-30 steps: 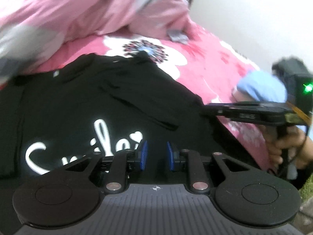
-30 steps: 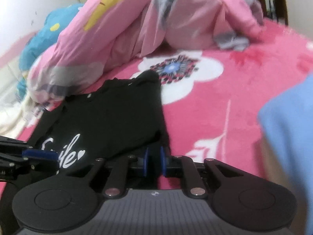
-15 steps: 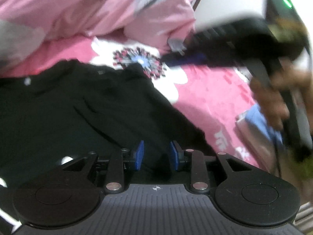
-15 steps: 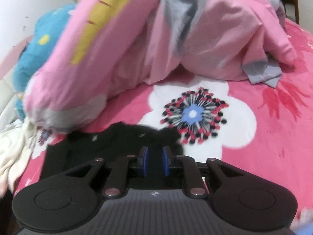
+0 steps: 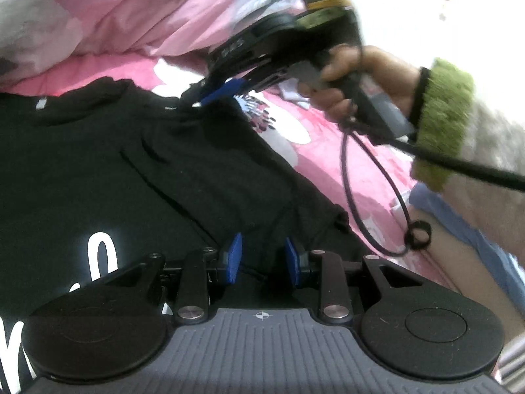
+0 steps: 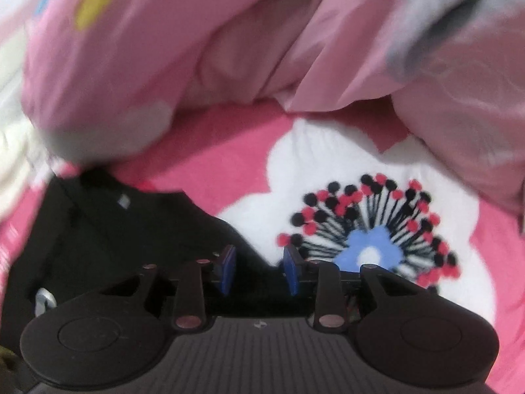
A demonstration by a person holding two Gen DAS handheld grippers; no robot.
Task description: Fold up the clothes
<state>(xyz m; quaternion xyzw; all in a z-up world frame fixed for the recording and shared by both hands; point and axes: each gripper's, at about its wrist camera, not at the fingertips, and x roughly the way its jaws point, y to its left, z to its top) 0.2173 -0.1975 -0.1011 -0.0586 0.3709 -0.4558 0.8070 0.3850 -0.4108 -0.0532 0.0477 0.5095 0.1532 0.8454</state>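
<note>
Black T-shirt spread on the pink flowered bed sheet.

Left claw hovers spread over the shirt's lower edge, nothing pinched. Right claw, its jaws just opening, stands parted at the shirt's shoulder corner beside the sheet's white flower; crumpled pink quilt lies beyond.

**Black T-shirt on a flowered pink bedsheet**

A black T-shirt with white lettering is seen ahead of blue gripper pads. The pink bedsheet is printed with a white flower, blue-centred, ringed by red and black dots. A green cuff is worn.
</note>
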